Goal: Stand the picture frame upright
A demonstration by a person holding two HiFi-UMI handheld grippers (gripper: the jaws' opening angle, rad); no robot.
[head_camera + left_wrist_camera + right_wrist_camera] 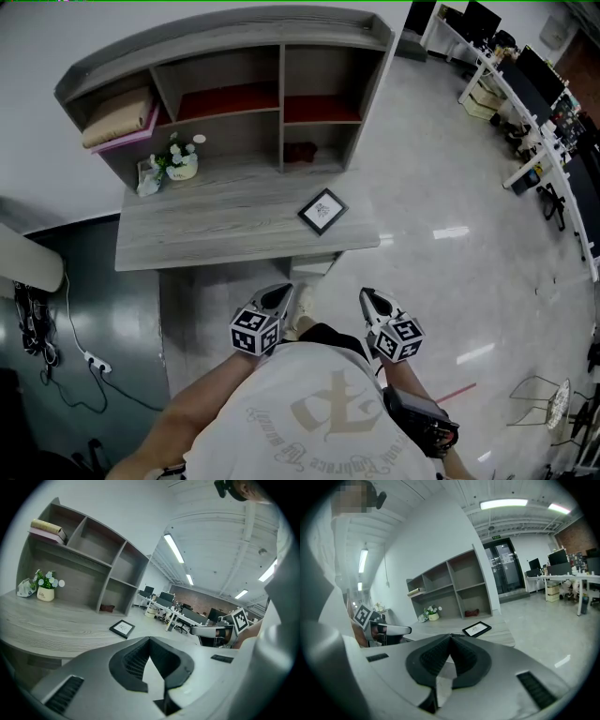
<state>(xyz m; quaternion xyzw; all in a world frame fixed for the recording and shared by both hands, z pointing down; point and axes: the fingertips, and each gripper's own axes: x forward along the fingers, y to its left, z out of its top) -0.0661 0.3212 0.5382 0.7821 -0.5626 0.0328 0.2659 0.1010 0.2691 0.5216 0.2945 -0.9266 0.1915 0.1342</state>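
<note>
I am holding the left gripper and right gripper clenched and empty, short of the desk. The frame is lying flat near its right front edge, ahead between them, corner toward me; neither gripper is clearly nearer.

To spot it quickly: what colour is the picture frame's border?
Black picture frame border, white inside; head view shows it best.
</note>
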